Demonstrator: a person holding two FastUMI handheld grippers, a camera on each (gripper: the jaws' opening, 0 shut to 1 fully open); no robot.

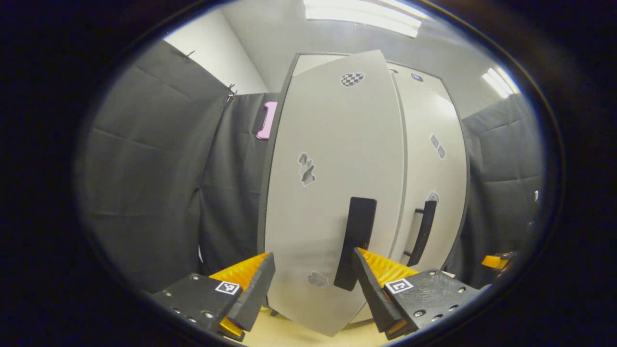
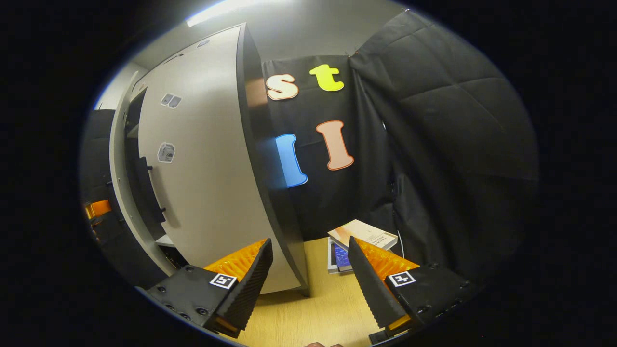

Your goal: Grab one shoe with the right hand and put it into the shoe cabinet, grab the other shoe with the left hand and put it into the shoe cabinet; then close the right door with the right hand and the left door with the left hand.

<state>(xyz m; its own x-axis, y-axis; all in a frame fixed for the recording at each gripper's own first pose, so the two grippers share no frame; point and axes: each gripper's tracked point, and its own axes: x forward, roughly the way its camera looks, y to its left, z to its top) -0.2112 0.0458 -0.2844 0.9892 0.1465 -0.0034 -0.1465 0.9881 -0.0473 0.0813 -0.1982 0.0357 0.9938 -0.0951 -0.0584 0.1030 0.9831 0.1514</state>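
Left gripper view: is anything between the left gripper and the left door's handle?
Nothing visible. The left gripper is open, right up against the left door, whose handle stands just beside its right finger. The right door looks about closed.

The left door [image 1: 332, 193] stands in front of the shoe cabinet [image 2: 126, 159], hiding its inside — no shoe can be made out. In the right gripper view, only a dark sliver of interior shows at nine o'clock. The books [image 2: 359, 241] at five o'clock sit partly behind a finger [image 2: 368, 284] — covers too small to tell.
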